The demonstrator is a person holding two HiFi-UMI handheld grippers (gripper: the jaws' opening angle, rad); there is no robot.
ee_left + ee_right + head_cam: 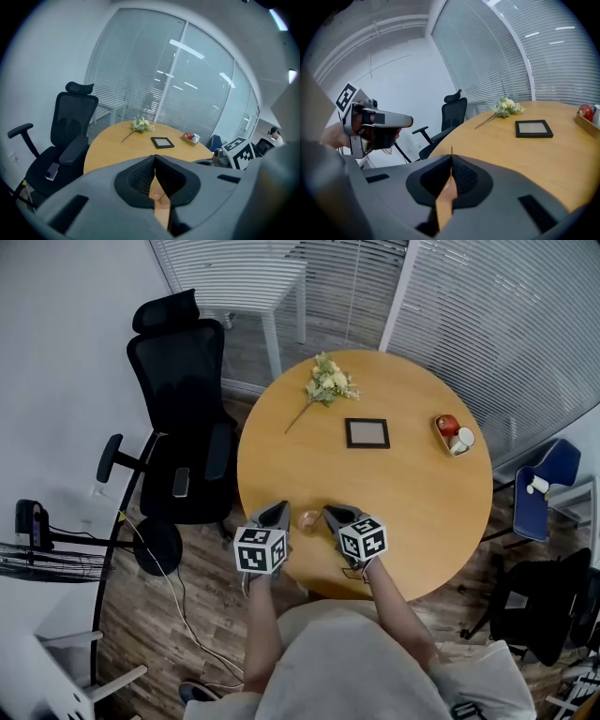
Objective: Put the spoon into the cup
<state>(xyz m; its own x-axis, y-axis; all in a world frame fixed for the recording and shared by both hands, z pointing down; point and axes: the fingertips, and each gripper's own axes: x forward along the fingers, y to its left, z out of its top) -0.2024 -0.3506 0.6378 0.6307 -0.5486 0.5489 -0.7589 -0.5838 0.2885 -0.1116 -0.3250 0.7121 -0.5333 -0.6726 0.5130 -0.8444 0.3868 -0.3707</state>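
Note:
A small pinkish cup [308, 519] stands near the table's front edge, between my two grippers. In the left gripper view a bit of this cup [158, 197] shows through the slit under the jaws, with a thin stem that may be the spoon; I cannot tell for sure. My left gripper [282, 508] is just left of the cup and my right gripper [329, 512] just right of it. Both are shut with the tips touching, left gripper [154, 157] and right gripper [451, 157], and nothing is held. A white cup [465, 439] sits far right.
The round wooden table [412, 521] also carries a bunch of flowers [327, 382], a dark picture frame [367, 432] and a small tray [442, 437] with a red object beside the white cup. A black office chair [183, 427] stands at the table's left, a blue chair [544, 488] at the right.

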